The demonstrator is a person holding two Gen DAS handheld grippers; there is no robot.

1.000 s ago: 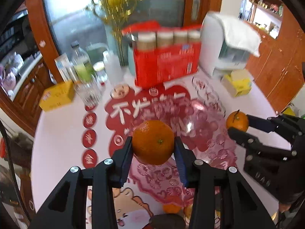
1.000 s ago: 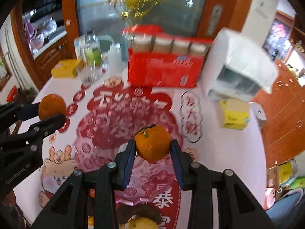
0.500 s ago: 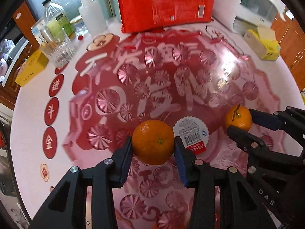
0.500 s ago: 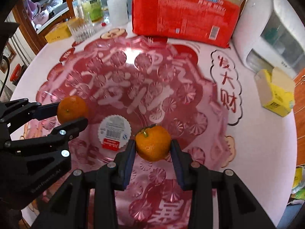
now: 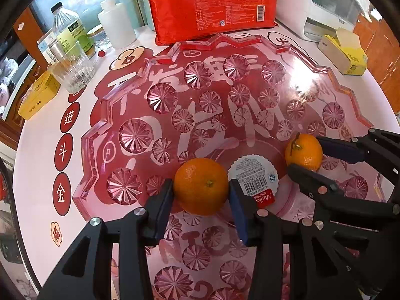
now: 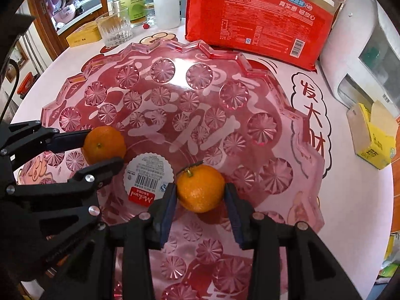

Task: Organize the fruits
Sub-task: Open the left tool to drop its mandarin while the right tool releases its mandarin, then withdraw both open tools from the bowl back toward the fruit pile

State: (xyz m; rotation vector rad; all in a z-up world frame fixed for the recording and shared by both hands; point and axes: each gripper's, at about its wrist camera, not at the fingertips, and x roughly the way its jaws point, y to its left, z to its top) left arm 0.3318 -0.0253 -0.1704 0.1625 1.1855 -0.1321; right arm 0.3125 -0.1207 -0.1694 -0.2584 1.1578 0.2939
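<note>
Currently both grippers sit low over the pink glass dish point(image 5: 250, 42), which rests on a white table point(image 5: 37, 150) with red lettering. The left gripper point(image 5: 201, 190) has its jaws opening, with a stemless orange point(image 5: 201, 186) between the blue pads, set on the dish floor left of a round barcode sticker point(image 5: 255, 175). The right gripper point(image 6: 200, 192) is likewise opening around an orange with a stem point(image 6: 200, 187), right of that sticker. A red packet of paper cups point(image 6: 262, 20) stands behind the dish.
</note>
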